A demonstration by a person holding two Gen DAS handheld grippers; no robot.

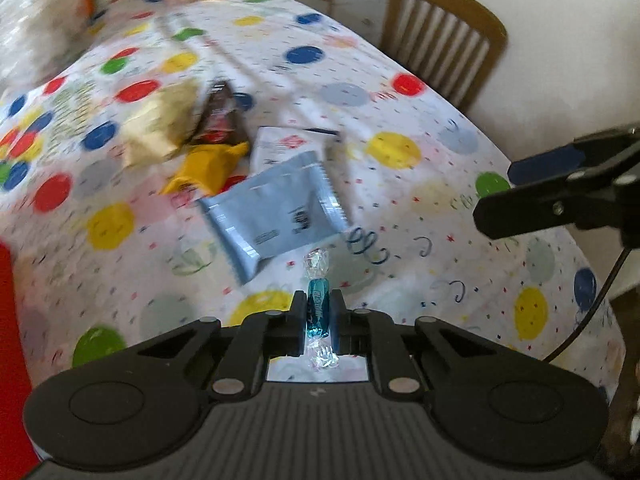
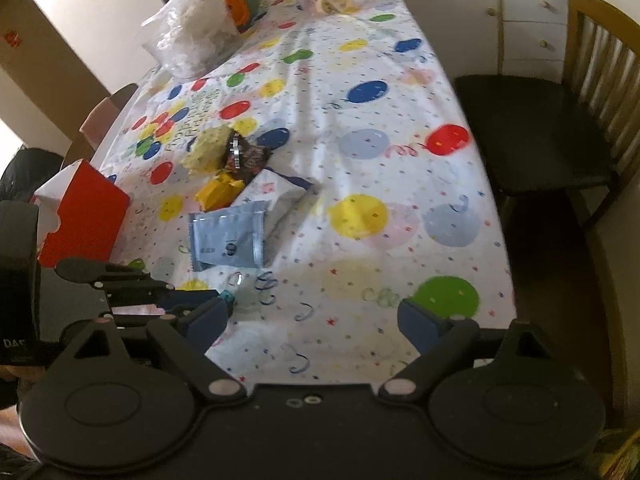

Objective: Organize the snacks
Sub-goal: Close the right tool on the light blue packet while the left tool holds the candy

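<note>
- Left wrist view showed the left gripper (image 1: 319, 312) clenched on a small teal twist-wrapped candy (image 1: 318, 309), the pads pinching its middle so both crinkled clear ends stuck out free, probably to keep the slippery wrapper from sliding.
- The candy sat lifted off the balloon-print tablecloth (image 1: 400, 216), just on the near side of the pale blue foil sachet (image 1: 276, 216), which serves as landmark for the rest.
- Beyond the sachet lay a white printed packet (image 1: 280, 146), partly tucked under it; beyond and to the left sat a yellow wrapped sweet (image 1: 208, 168), a dark brown snack bag (image 1: 218, 120) and a gold crinkled foil pouch (image 1: 156, 128), all touching in one loose heap.
- Left of the sachet, at the table edge, stood an open red cardboard box (image 2: 86, 220); I judged it the likely container for sorted snacks, and the candy's probable destination.
- Right wrist view showed the right gripper (image 2: 312, 320) released, its blue-padded fingers (image 2: 420, 322) spread wide over bare cloth to the near right of the sachet, holding nothing, seemingly waiting its turn.
- A wooden slat-back chair (image 2: 592, 80) stood well to the right of the sachet, beside the table.
</note>
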